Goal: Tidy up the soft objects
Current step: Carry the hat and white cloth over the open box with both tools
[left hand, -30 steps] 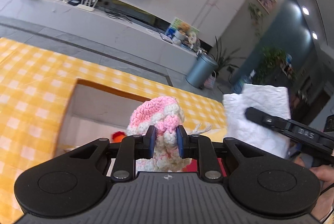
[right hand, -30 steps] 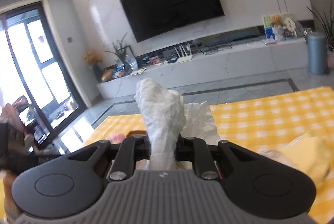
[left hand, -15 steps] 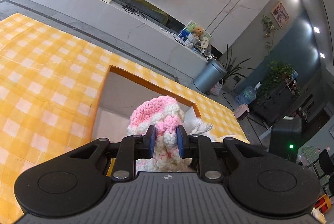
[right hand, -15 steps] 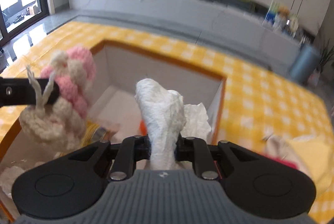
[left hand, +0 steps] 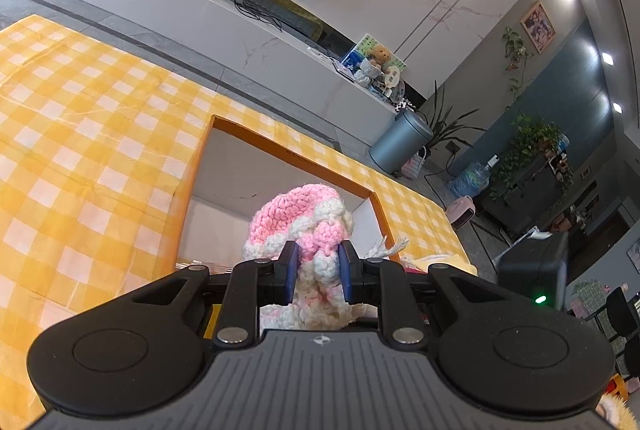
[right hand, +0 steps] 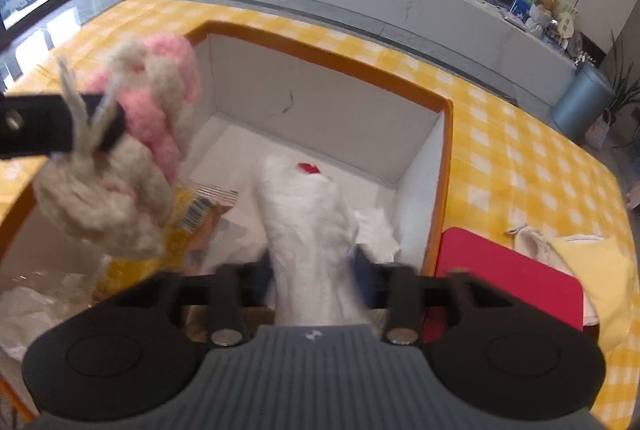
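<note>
My left gripper is shut on a pink and cream crocheted hat and holds it over the near left part of an open orange-rimmed box. The hat and the left finger also show in the right wrist view. My right gripper has its jaws spread wider around a white cloth that hangs over the box. That view is blurred, so the grip is unclear.
The box holds a yellow packet, white paper and a red item. A red pad and a yellow cloth lie right of the box on the yellow checked tablecloth.
Both grippers have come forward and lower over the box. The right jaws have spread wider around the white cloth. The left gripper still holds the hat.
</note>
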Motion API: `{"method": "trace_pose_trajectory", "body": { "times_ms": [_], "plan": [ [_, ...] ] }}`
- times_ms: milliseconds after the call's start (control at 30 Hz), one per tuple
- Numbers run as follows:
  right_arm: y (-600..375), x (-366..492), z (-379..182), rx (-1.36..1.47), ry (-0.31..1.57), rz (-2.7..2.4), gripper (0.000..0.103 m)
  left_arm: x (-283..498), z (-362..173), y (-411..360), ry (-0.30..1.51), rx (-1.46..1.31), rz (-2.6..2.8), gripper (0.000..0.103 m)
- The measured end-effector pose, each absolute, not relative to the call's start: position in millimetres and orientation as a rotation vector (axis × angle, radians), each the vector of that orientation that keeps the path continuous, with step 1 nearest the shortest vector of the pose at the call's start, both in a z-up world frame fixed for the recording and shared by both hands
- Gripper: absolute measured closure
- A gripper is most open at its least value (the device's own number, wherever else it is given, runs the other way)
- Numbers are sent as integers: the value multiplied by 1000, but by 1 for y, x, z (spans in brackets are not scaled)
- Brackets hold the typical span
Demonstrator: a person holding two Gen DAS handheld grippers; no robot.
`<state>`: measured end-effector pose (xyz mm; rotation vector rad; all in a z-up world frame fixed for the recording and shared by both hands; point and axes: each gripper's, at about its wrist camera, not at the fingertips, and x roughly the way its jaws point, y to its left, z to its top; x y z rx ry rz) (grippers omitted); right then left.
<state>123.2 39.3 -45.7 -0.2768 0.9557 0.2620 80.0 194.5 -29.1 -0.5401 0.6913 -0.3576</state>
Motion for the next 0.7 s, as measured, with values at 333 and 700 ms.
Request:
{"method": "trace_pose_trajectory", "body": {
  "times_ms": [333,700],
  "plan": [
    [48,104,1,-436,731,350,41,80,-29,198,692,-562,-359,79],
    [74,153,-85,-522,1050,309,103,82,-33,199,704,-567,-363,78]
  ]
}}
